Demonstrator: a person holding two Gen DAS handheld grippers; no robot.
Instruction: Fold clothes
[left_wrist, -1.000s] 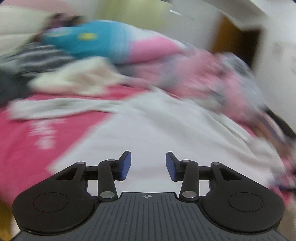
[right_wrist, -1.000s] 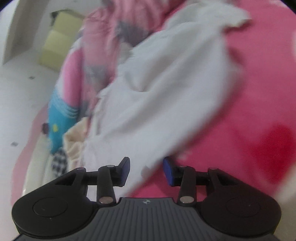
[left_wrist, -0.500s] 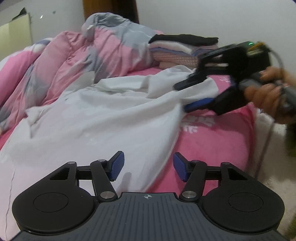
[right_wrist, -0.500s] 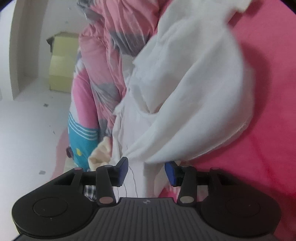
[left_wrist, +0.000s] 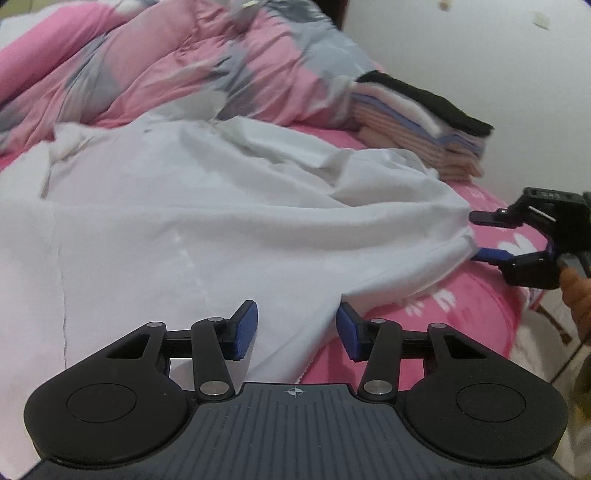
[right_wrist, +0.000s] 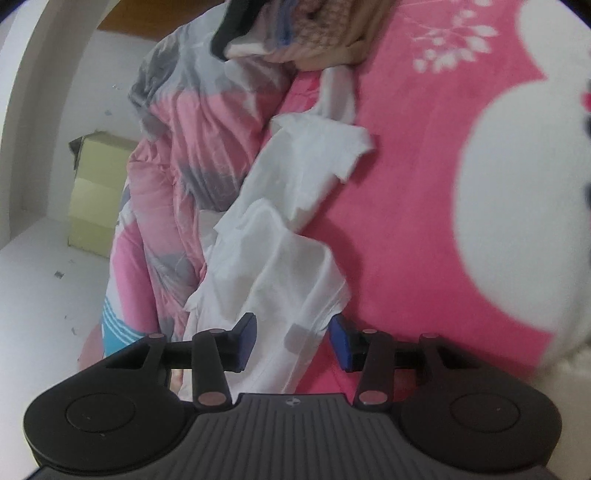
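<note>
I am closing both the left gripper (left_wrist: 295, 328) and right gripper (right_wrist: 291, 341) around the crumpled white cotton shirt (left_wrist: 207, 221), pads not yet pinching; folding unstarted, folded pile (left_wrist: 417, 122) beside it.

The white shirt (left_wrist: 207, 221) runs off the left edge of the left wrist picture, so its far end cannot be seen. Its near part goes under the left gripper (left_wrist: 295, 332). The hand (left_wrist: 578, 295) holding the right gripper (left_wrist: 476, 236) is cut off at the right edge. The pile of folded clothes (right_wrist: 295, 33) is cut by the top edge of the right wrist picture. The bed cover's (right_wrist: 461, 155) right side is blurry.
</note>
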